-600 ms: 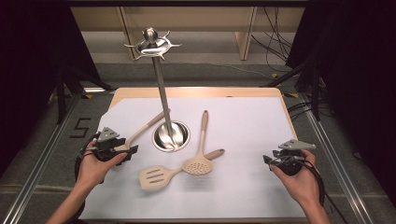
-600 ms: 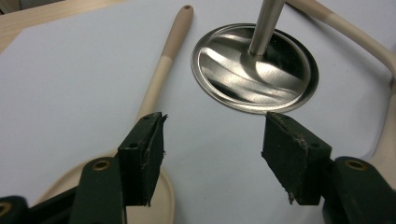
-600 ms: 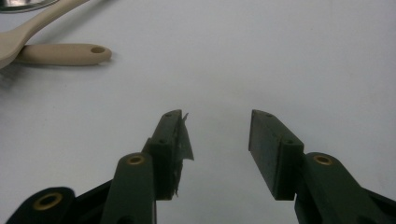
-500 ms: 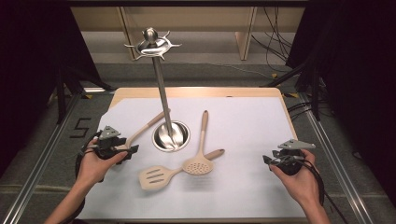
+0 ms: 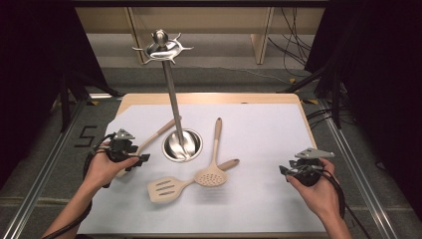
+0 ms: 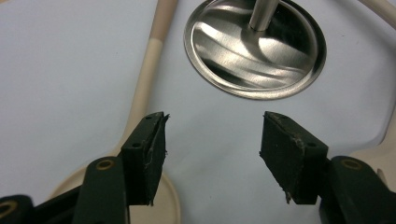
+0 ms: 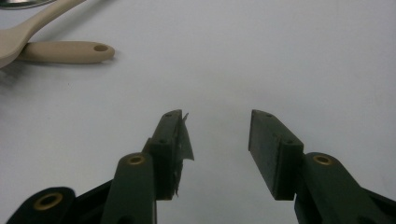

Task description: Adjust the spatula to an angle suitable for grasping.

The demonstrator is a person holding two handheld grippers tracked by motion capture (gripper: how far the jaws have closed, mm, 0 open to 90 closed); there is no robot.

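The beige spoon (image 5: 149, 142) lies on the white mat just left of the steel stand's base (image 5: 182, 145), its bowl under your left gripper (image 5: 133, 158), whose jaws stand apart and empty. You seem to be lining up a pickup: lower and close on the handle. Your right gripper (image 5: 287, 172) rests apart, jaws spread, holding nothing.

A: Utensil count? Three beige ones; a spoon (image 5: 149, 142) left, a slotted turner (image 5: 166, 188) near, a skimmer (image 5: 213, 164) centre.

B: Agreed; plus one steel stand (image 5: 175, 119), one white mat (image 5: 259, 149), two grippers.
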